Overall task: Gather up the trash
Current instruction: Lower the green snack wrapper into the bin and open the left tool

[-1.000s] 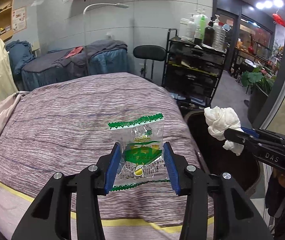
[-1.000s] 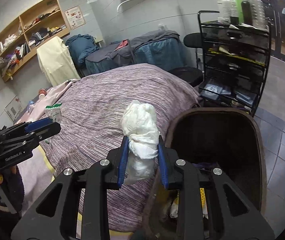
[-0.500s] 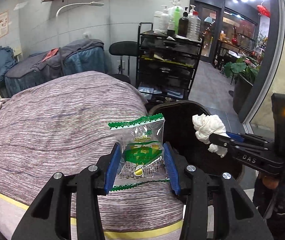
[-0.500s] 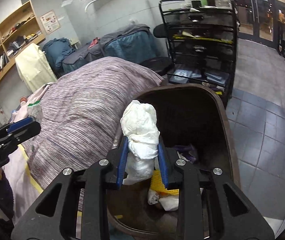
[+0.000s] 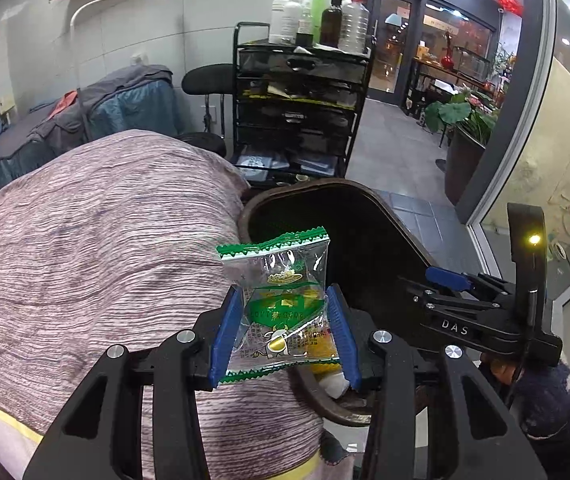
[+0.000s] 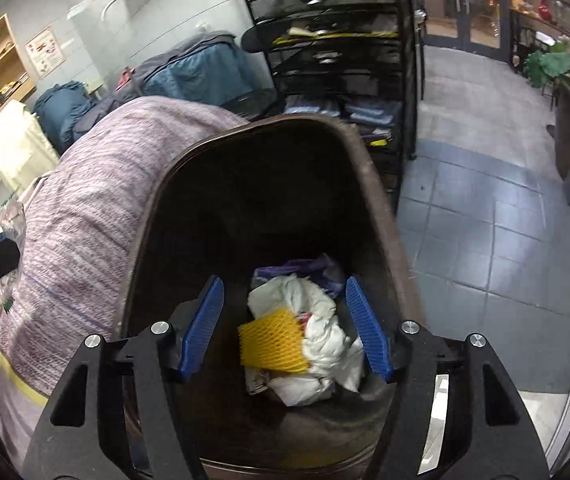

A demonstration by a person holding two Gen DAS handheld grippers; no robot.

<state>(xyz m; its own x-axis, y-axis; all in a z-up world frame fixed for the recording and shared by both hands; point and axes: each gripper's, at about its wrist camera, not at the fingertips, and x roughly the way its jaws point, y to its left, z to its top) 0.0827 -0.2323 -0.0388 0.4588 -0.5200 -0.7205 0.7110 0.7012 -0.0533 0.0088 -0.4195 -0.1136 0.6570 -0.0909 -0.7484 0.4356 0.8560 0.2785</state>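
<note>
Left wrist view: left gripper (image 5: 285,332) clenched on a wrapper (image 5: 281,308), blue pads pressing its lower half from both sides, top edge standing free above the jaws. Held over the edge of the bed (image 5: 85,248), just beside the rim of the bin (image 5: 365,196), not yet over the opening. Clear film with green print, so probably very light, thin and crinkly, also a bit slippery; seems to hold little or nothing. Grip across the flat middle looks right, since a sealed edge alone may slide out. Right gripper (image 5: 441,278) seen from the side over the bin, nothing visible between its jaws. Right wrist view: right gripper (image 6: 285,326) pointing down into the bin (image 6: 377,184), jaws opening, pads well apart and touching nothing. Below, at the bottom of the bin, white tissue (image 6: 321,332), a yellow foam net (image 6: 271,340) on top of it, and something purple (image 6: 305,270) behind. Tissue soft, light and crumpled, no care needed once inside. Left gripper only partly seen at the left border of this view. Next for the wrapper, probably: carry over the opening before releasing, because such light film can drift aside or cling to a pad.
</note>
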